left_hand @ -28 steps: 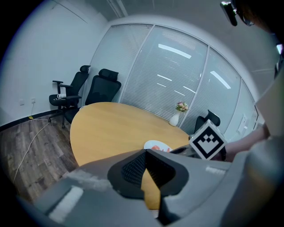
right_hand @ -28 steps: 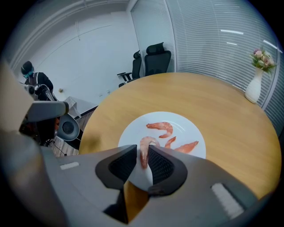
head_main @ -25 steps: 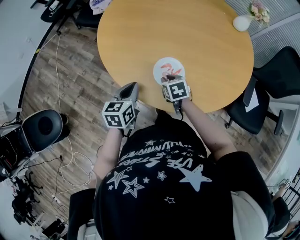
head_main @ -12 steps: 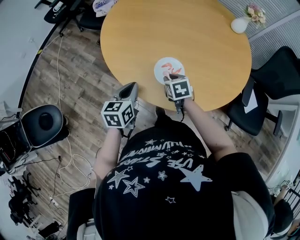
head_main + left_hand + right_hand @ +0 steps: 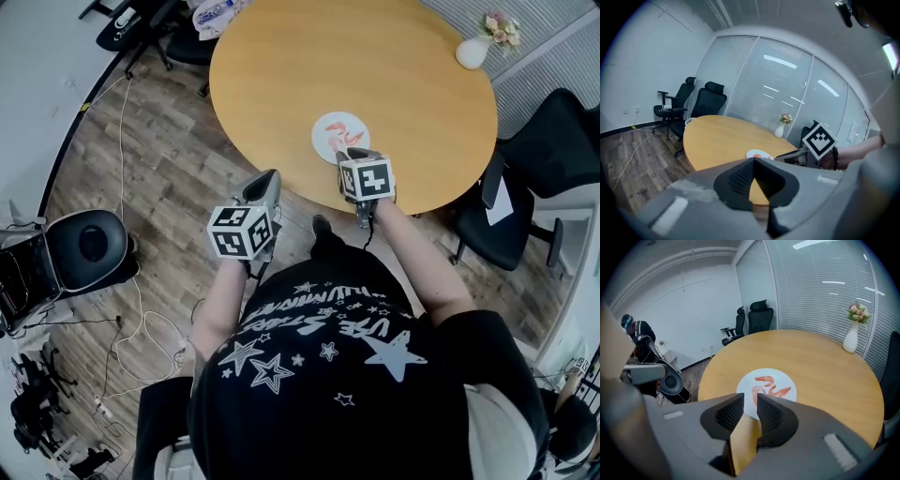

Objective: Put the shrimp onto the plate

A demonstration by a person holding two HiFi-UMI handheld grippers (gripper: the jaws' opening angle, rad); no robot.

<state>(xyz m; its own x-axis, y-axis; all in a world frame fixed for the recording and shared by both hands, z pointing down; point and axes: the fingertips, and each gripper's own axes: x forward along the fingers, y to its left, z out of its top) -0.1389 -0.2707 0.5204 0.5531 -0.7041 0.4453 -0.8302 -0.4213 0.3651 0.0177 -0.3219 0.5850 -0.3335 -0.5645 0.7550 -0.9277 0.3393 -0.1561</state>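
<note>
Three pink shrimp point(image 5: 765, 378) lie on a small white plate point(image 5: 787, 379) on the round wooden table point(image 5: 825, 376). From the head view the plate point(image 5: 352, 122) sits near the table's near edge, shrimp point(image 5: 335, 139) on it. My right gripper point(image 5: 350, 153) hovers at the plate's near rim. Its jaws point(image 5: 750, 401) stand a narrow gap apart with nothing between them. My left gripper point(image 5: 265, 178) is off the table's left edge, above the floor, and is shut and empty point(image 5: 753, 161). The left gripper view shows the plate point(image 5: 756, 154) past the tips.
A white vase of flowers point(image 5: 472, 52) stands at the table's far right edge. Black office chairs point(image 5: 553, 141) stand to the right and beyond the table point(image 5: 705, 101). A round black seat point(image 5: 89, 251) and cables point(image 5: 127, 319) are on the wooden floor at left.
The right gripper has drifted slightly right, staying at the plate's near rim. The left gripper has barely moved. The shrimp lie still on the plate.
</note>
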